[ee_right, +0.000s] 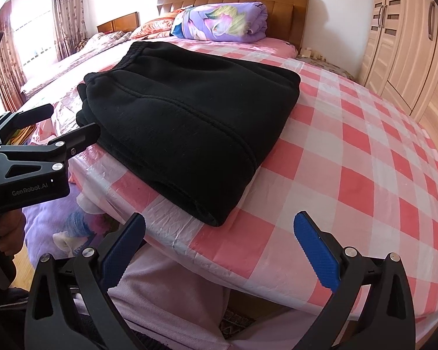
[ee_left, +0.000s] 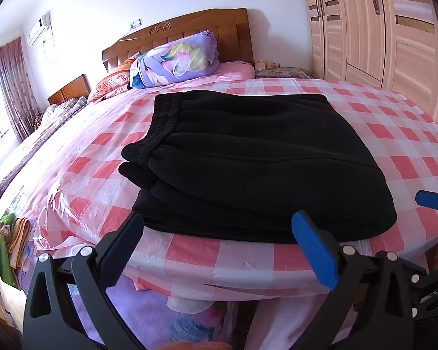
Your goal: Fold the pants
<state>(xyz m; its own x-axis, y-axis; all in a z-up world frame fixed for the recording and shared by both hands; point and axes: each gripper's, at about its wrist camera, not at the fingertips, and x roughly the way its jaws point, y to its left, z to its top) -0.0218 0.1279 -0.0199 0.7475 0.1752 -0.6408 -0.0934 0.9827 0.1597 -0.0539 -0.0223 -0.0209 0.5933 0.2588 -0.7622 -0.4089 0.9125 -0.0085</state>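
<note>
The black fleece pants [ee_left: 248, 157] are folded up into a thick, squarish stack of several layers, sitting on the pink-and-white checked plastic sheet [ee_left: 394, 145] that covers the bed. The stack lies right up against the near edge of the bed, a bit toward its left near corner, and the ribbed elastic waistband [ee_left: 163, 122] runs down the stack's left side. In the right wrist view the same pants [ee_right: 184, 116] show a seam curving across the top layer, and the folded edge closest to the camera almost reaches the sheet's edge.

The left gripper [ee_left: 219, 236] hangs just off that near edge with its jaws spread wide and nothing between them. Its black finger looks to be just touching the stack's left near corner, though I can't say for sure. The blue-padded finger is in front of the near fold. From the right wrist view you can see the left gripper [ee_right: 58, 125] from the side, one tip poking at the pants' left side.

The right gripper [ee_right: 219, 236] is also wide open and empty, a little back from the bed edge, right of the stack.

Further back, a rolled purple floral quilt [ee_left: 175, 61] sits against the brown wooden headboard [ee_left: 189, 26], and a light wood wardrobe [ee_left: 379, 29] stands on the right.
</note>
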